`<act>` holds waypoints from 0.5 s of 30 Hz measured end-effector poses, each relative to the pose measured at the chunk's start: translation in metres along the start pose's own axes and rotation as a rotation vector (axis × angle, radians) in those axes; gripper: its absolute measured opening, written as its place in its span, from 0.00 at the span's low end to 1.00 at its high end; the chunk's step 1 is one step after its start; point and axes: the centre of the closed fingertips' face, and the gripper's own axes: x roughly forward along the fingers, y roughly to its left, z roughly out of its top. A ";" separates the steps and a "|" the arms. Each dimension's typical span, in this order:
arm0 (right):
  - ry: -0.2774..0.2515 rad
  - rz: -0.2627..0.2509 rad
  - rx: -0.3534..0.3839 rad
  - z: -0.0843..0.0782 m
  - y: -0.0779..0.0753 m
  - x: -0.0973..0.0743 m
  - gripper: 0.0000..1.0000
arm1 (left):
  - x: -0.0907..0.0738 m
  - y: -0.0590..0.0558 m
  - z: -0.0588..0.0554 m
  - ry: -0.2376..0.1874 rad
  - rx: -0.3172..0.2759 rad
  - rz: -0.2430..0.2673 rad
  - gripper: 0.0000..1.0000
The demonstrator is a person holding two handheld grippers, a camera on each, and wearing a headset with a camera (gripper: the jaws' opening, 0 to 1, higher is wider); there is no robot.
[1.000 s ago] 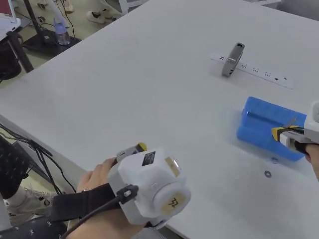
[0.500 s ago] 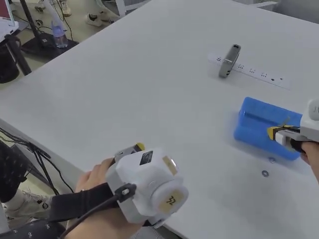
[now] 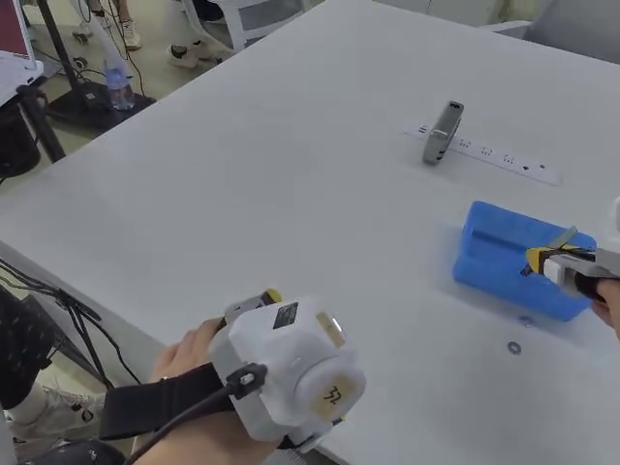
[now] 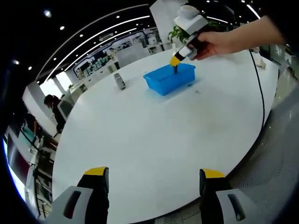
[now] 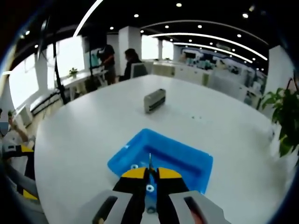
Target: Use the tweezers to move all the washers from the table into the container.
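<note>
The right gripper [image 3: 542,260] hangs over the far side of the blue rectangular plastic container [image 3: 494,273], which sits on the broad white table [image 3: 242,174]. In the right gripper view its yellow-tipped jaws stand nearly together, pinching the thin steel tweezers [image 5: 150,161]. The tweezers' points reach out over the container's open inside; whether they carry anything is too small to tell. At least one pale ring washer [image 5: 134,166] already lies on the container's floor. In the head view a small metal ring washer [image 3: 513,348] rests on the table just in front of the container. A second washer [image 3: 526,321] shows faintly closer to its near wall. The left gripper [image 4: 154,173] is held low at the near edge of the table, well apart from the container, with its two jaws spread wide and nothing between them. Farther back on the table a grey block-shaped device [image 3: 441,131] lies across a white power strip [image 3: 504,157].
</note>
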 end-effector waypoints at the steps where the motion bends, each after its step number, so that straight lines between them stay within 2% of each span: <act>1: -0.015 0.002 0.006 0.004 0.000 -0.005 0.03 | 0.000 0.000 0.000 0.000 0.000 0.000 0.81; 2: -0.029 0.004 0.006 0.009 0.001 -0.010 0.03 | 0.000 0.000 0.000 0.000 0.001 0.000 0.81; 7: -0.068 0.030 0.003 0.015 0.008 -0.028 0.04 | 0.000 0.000 0.000 0.002 0.005 -0.001 0.81; 15: -0.074 0.043 -0.057 0.015 0.017 -0.052 0.04 | -0.001 0.000 0.000 0.002 0.004 0.000 0.80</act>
